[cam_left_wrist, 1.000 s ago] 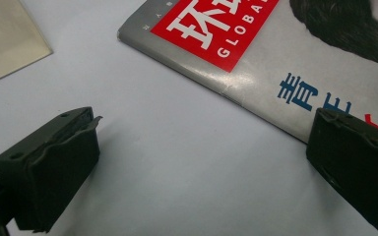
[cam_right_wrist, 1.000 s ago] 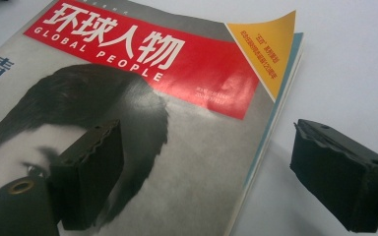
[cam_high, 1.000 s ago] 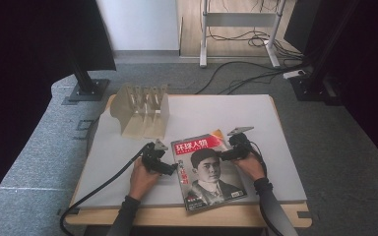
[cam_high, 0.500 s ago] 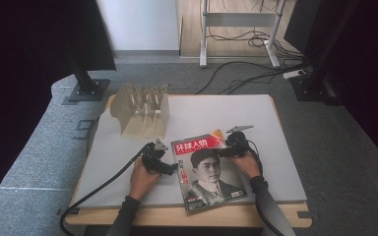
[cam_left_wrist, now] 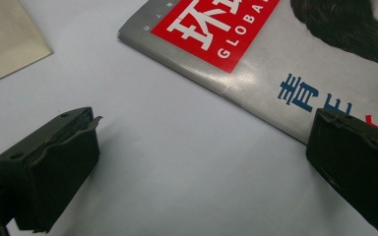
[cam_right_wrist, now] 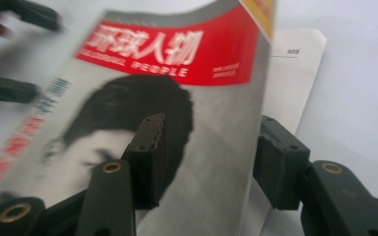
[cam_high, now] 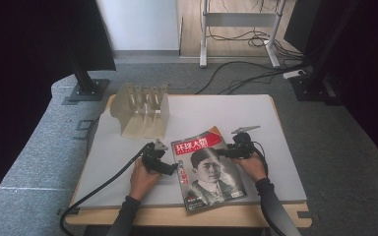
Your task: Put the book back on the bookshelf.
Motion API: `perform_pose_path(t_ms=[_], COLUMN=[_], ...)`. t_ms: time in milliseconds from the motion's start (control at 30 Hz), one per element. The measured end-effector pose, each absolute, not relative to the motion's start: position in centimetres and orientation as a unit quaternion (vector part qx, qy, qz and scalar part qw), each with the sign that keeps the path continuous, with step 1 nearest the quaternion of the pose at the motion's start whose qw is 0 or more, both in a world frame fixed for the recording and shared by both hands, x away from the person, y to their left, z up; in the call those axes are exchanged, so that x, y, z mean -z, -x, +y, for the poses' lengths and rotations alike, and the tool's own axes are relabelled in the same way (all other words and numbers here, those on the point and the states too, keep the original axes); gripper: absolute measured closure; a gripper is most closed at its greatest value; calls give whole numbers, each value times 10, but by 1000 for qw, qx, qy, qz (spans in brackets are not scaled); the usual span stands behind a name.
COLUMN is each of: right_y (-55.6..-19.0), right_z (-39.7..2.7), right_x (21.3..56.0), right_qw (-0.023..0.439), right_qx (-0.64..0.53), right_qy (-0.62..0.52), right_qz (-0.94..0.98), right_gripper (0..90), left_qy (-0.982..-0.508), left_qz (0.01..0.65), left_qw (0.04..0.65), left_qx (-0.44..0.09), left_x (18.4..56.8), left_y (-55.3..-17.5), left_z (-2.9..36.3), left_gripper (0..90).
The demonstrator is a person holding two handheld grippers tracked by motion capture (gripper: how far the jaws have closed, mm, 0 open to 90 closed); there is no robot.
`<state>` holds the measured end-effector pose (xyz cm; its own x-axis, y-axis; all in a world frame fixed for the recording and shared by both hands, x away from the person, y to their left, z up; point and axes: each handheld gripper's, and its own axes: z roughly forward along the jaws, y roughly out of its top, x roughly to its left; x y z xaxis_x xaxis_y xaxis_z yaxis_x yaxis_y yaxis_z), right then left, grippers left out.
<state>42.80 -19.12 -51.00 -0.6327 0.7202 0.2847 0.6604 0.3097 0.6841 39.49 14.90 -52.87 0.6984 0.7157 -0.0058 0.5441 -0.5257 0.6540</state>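
A magazine with a red title band and a portrait cover lies on the white table near the front edge. My left gripper rests at its left edge. In the left gripper view this gripper stands wide open, one jaw over bare table and the other over the magazine. My right gripper is at the right edge. In the right gripper view the gripper has the lifted cover between its jaws, which have just been closing. The pads are not pressing on it. An inner page shows beneath.
A beige slotted file rack stands at the back left of the table. A black cable trails from my left gripper off the front left corner. Stands and floor cables lie beyond the far edge.
My right gripper has edged slightly in over the magazine's right edge. The left hand and the magazine have kept their places.
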Motion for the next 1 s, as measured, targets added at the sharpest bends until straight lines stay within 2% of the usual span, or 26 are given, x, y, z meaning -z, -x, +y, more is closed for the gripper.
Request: perform_pose_path(t_ms=[100, 333, 400, 467, 533, 567, 833, 1000], right_y=[-442, -455, -455, -451, -449, -443, -444, -447], right_z=[-179, -172, -169, -171, -173, -177, -165, -153], right_x=[518, 519, 518, 514, 513, 508, 500, 499], right_qw=[55, 43, 45, 50, 49, 53, 90, 103], right_qx=[-376, -388, -379, -369, -368, -366, -364, -353], right_qy=[-424, -420, -413, -400, -397, -385, -360, -359], right_qz=[822, 819, 827, 837, 839, 845, 854, 858], right_gripper=[489, 537, 574, 667, 689, 735, 722, 806], left_qy=[-863, -863, -863, -863, -863, -863, -863, -863], left_qz=[365, 365, 365, 365, 365, 365, 365, 365], left_qw=[323, 323, 323, 323, 323, 323, 323, 323], left_qx=[-133, -132, -133, -133, -133, -133, -133, -133], left_x=[529, 529, 529, 529, 529, 529, 529, 529], left_y=[-395, -395, -395, -395, -395, -395, -395, -395], left_z=[149, 149, 149, 149, 149, 149, 149, 149], left_gripper=[0, 0, 0, 0, 0, 0, 0, 0])
